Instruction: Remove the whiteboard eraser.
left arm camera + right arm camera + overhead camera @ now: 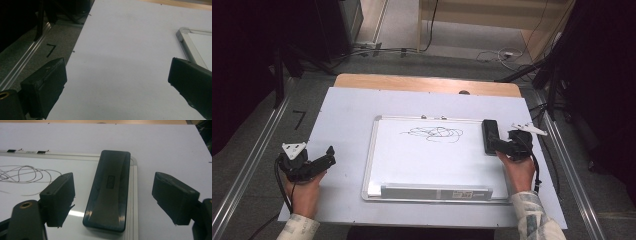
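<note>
The left gripper [331, 154] rested on the white sheet [347, 110] left of the whiteboard [412, 160], jaws spread wide and empty. The whiteboard carried a black scribble [432, 133] near its top edge. The black eraser [490, 136] lay flat on the whiteboard's right frame. The right gripper [493, 144] stood at the eraser's near end, jaws apart on either side of it, not touching.

Eraser [109, 191] label unreadable; whiteboard [192, 42] cut off at right edge; tray label [464, 193] illegible.
</note>
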A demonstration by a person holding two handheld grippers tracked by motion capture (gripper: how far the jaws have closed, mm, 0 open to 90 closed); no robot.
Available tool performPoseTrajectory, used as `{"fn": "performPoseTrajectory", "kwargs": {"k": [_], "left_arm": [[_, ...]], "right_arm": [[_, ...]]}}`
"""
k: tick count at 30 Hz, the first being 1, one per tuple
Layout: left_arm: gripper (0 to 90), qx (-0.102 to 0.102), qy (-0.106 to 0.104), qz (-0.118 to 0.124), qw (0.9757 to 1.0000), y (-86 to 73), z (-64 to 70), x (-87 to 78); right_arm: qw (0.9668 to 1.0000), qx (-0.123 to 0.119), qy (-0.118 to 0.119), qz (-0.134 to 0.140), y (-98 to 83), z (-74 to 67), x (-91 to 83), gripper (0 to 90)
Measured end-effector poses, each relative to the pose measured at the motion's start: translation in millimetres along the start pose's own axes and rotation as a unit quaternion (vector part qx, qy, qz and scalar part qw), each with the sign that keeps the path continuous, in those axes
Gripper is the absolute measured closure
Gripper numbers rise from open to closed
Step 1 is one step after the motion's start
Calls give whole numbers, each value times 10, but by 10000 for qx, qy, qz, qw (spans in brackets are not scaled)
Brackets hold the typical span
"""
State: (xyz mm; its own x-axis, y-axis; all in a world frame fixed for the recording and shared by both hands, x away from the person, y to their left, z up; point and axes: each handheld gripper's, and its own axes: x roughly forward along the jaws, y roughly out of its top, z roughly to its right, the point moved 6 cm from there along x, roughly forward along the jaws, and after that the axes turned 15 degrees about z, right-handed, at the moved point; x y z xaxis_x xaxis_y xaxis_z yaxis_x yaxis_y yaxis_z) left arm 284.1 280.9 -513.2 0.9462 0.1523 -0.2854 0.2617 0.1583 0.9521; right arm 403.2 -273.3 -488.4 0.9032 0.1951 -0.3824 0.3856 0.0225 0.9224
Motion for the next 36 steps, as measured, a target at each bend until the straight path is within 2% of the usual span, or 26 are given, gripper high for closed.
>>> {"fn": "performPoseTrajectory", "kwargs": {"k": [4, 8, 9, 12, 19, 23, 28, 34, 36], "left_arm": [[21, 19, -7, -10, 10000, -2, 2, -5], [21, 38, -18, -18, 10000, -6, 8, 2], [21, 48, -8, -22, 10000, -7, 9, 3], [21, 58, -13, -20, 10000, -8, 15, 5], [21, 52, -7, -40, 10000, -12, 5, 5], [21, 53, -25, -53, 10000, -16, 15, 11], [21, 42, -15, -45, 10000, -16, 7, 9], [21, 18, -10, -61, 10000, -22, 9, 14], [21, 20, -14, -66, 10000, -23, 8, 12]], "right_arm": [[9999, 71, -72, 14, -1, 32, 102, 220], [9996, -20, -181, 232, 42, 66, 185, 244], [9993, -132, -225, 284, 64, 68, 226, 244], [9991, -198, -280, 250, 79, 62, 291, 267], [9995, -72, -258, 172, 57, 49, 397, 310], [9999, 12, -151, 70, 20, 3, 485, 323], [9998, -88, -164, -2, 0, -31, 546, 330], [9994, -108, -231, -232, -71, -21, 620, 349], [9993, -36, -218, -308, -94, -13, 636, 353]]}}
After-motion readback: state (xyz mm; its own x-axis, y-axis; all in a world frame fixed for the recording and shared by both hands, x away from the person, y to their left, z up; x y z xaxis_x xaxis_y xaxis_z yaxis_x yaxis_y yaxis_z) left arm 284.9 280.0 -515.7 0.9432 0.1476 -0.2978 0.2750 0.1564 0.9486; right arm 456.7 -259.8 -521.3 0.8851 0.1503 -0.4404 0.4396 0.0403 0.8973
